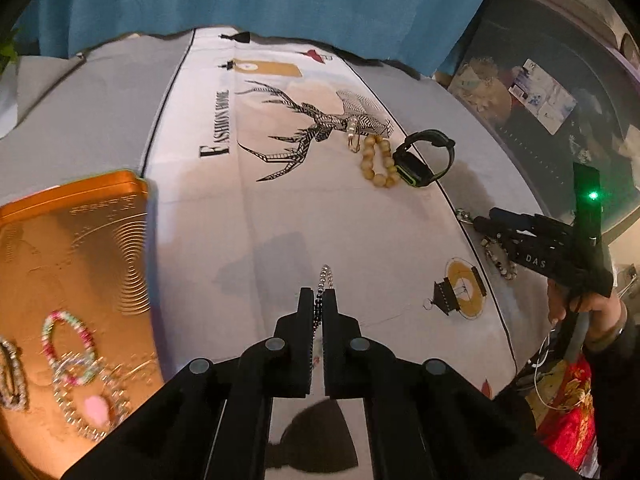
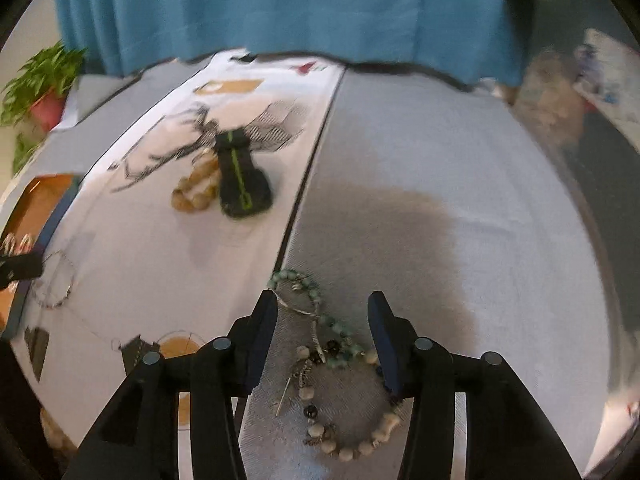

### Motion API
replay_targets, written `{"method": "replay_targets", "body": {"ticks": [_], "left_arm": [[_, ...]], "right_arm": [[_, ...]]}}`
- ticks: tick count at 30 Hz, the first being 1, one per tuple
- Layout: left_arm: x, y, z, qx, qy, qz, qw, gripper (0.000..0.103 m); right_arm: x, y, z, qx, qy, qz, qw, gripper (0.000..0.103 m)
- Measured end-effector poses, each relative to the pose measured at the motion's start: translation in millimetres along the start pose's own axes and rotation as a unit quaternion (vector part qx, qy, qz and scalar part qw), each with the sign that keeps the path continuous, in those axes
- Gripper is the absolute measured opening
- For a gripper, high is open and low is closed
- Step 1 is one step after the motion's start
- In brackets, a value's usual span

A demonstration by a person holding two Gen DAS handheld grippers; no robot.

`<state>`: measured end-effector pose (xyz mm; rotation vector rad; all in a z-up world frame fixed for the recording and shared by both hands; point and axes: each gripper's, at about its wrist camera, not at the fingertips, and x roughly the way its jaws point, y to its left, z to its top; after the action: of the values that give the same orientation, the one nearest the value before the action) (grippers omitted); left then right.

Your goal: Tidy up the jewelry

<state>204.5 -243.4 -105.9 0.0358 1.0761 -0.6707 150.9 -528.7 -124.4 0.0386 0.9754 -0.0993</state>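
Observation:
My left gripper point(image 1: 318, 292) is shut on a thin silver chain point(image 1: 325, 274) that sticks out past its tips, above the printed cloth point(image 1: 248, 208). To its left lies an orange tin point(image 1: 80, 240) with several bracelets in it. In the right wrist view my right gripper point(image 2: 322, 312) stands open over a green bead bracelet point(image 2: 316, 300) and a white bead bracelet point(image 2: 360, 436), which lie tangled on the grey cloth without touching the pads. Farther back, a wooden bead bracelet point(image 1: 378, 162) rests against a black watch point(image 1: 424, 156) with green trim.
A small clear bracelet point(image 1: 353, 136) lies on the deer print behind the wooden beads. A blue curtain point(image 1: 280, 0) hangs behind the table. A potted plant point(image 2: 44, 88) stands at the back left. A person's hand point(image 1: 592, 312) holds the right gripper point(image 1: 484, 220) at the table's right edge.

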Motion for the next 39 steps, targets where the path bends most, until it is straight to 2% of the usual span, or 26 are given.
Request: {"method": "replay_targets", "body": {"ticks": [2, 4, 6, 10, 11, 12, 13, 15, 16, 20, 23, 25, 26, 27, 28, 29, 30, 32, 34, 38, 39], "left_arm": [[9.8, 2.8, 0.1, -0.004, 0.012, 0.005, 0.9999, 0.004], [20.6, 7.8, -2.0, -0.016, 0.031, 0.012, 0.9993, 0.009], [20.1, 11.3, -4.5, -0.023, 0.022, 0.005, 0.9995, 0.013], [20.6, 8.7, -4.8, -0.015, 0.022, 0.009, 0.9996, 0.014], [20.7, 8.3, -5.2, -0.012, 0.022, 0.011, 0.9996, 0.014], [20.9, 6.3, -5.7, -0.007, 0.025, 0.013, 0.9996, 0.011], [21.1, 4.2, -6.3, -0.005, 0.03, 0.016, 0.9994, 0.004], [17.1, 2.5, -7.0, -0.012, 0.029, 0.021, 0.9993, 0.001], [12.5, 2.5, -6.0, -0.015, 0.022, 0.022, 0.9994, 0.0], [-24.2, -3.4, 1.7, -0.011, -0.017, 0.012, 0.9997, 0.0], [-50.8, -8.2, 5.2, 0.002, -0.042, 0.006, 0.9991, 0.0], [-54.5, -8.3, 2.9, 0.006, -0.035, -0.006, 0.9993, 0.001], [-51.6, -7.8, -0.1, 0.006, -0.024, -0.013, 0.9996, 0.008], [-47.3, -7.5, -4.2, 0.006, -0.014, -0.013, 0.9998, 0.02], [-42.7, -7.7, -8.9, 0.008, -0.009, -0.004, 0.9999, 0.03], [-40.3, -8.0, -13.0, 0.011, -0.007, 0.006, 0.9999, 0.048], [-35.0, -8.4, -17.8, 0.013, -0.004, 0.017, 0.9998, 0.054], [-24.4, -9.1, -24.4, 0.015, 0.013, 0.022, 0.9996, 0.054], [-10.5, -9.3, -27.6, 0.018, 0.032, 0.032, 0.9988, 0.054], [6.7, -7.3, -27.1, 0.02, 0.047, 0.047, 0.9976, 0.054], [7.1, -7.2, -26.2, 0.02, 0.039, 0.047, 0.9979, 0.054]], "right_arm": [[9.5, 3.4, 0.1, -0.022, 0.01, 0.018, 1.0, 0.049], [13.5, 6.9, -1.0, -0.043, -0.001, 0.02, 0.999, 0.053], [13.9, 5.6, -2.2, -0.047, -0.011, 0.023, 0.999, 0.056], [15.7, 4.3, -4.5, -0.046, -0.024, 0.03, 0.998, 0.056], [15.4, 5.1, -4.7, -0.046, -0.025, 0.031, 0.998, 0.052], [13.6, 8.0, -4.8, -0.05, -0.028, 0.035, 0.998, 0.021], [12.1, 13.0, -3.9, -0.062, -0.027, 0.027, 0.997, 0.006], [8.0, 19.0, -1.6, -0.065, -0.02, 0.002, 0.998, 0.006], [-1.6, 22.3, 0.6, -0.06, -0.036, 0.0, 0.998, 0.006], [-50.2, 32.5, 14.0, -0.052, -0.107, 0.008, 0.993, 0.006], [-80.4, 38.1, 22.1, -0.047, -0.132, 0.013, 0.99, 0.006], [-93.6, 41.4, 24.1, -0.039, -0.134, 0.016, 0.99, 0.006], [-98.4, 43.6, 23.7, -0.034, -0.134, 0.02, 0.99, 0.006], [-102.3, 45.6, 23.0, -0.031, -0.137, 0.025, 0.99, 0.006], [-107.4, 48.2, 20.4, -0.029, -0.144, 0.035, 0.989, 0.006], [-112.3, 50.8, 18.3, -0.027, -0.152, 0.046, 0.987, 0.006], [-115.8, 51.2, 16.0, -0.023, -0.158, 0.057, 0.986, 0.006], [-117.1, 53.0, 11.1, -0.008, -0.156, 0.077, 0.985, 0.006], [-107.8, 56.9, 3.5, 0.002, -0.134, 0.088, 0.987, 0.006], [-66.4, 70.6, -13.1, -0.01, -0.068, 0.046, 0.997, 0.006], [-54.4, 71.2, -16.2, -0.007, -0.055, 0.038, 0.998, 0.006]]}}
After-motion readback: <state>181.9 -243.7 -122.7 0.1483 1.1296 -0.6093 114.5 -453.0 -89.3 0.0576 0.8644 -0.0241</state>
